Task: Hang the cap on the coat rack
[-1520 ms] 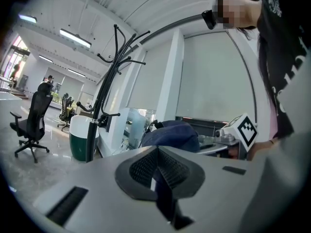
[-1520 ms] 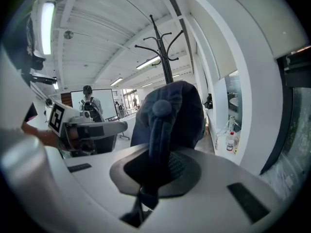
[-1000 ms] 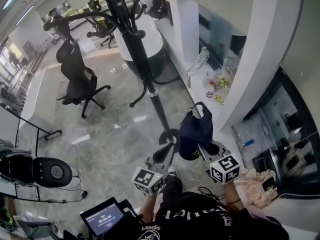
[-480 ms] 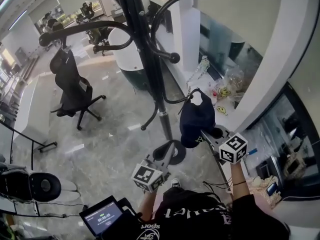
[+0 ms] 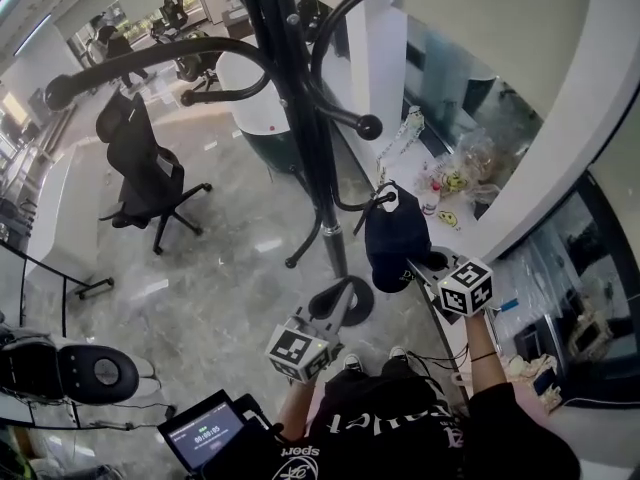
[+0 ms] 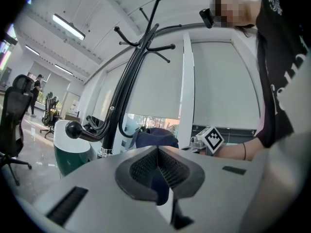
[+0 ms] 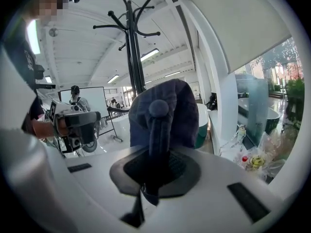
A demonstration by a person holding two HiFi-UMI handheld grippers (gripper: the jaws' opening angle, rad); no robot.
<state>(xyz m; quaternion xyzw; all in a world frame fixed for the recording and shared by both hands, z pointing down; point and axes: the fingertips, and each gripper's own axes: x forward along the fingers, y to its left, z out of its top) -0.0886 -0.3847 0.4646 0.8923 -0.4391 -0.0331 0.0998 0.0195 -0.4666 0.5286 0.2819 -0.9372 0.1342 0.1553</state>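
The black coat rack (image 5: 300, 118) rises through the middle of the head view, with curved arms that end in knobs. A navy cap (image 5: 393, 238) hangs from my right gripper (image 5: 412, 266), which is shut on its lower edge. The cap's top edge is right by the tip of a short low hook (image 5: 386, 197); I cannot tell whether they touch. In the right gripper view the cap (image 7: 165, 110) stands above the jaws, with the rack (image 7: 131, 47) behind it. My left gripper (image 5: 343, 290) is shut and holds nothing, level beside the rack's pole; its own view shows the cap (image 6: 155, 137) ahead.
A black office chair (image 5: 140, 168) stands on the grey floor to the left. A green and white round tub (image 5: 255, 98) sits behind the rack. A white ledge (image 5: 450, 178) with bottles and small items runs along the right, by a white column (image 5: 370, 48). A tablet (image 5: 205, 433) shows at bottom left.
Both grippers and the cap have come closer to the rack. The cap, earlier away from the pole, now hangs right at a short low hook.
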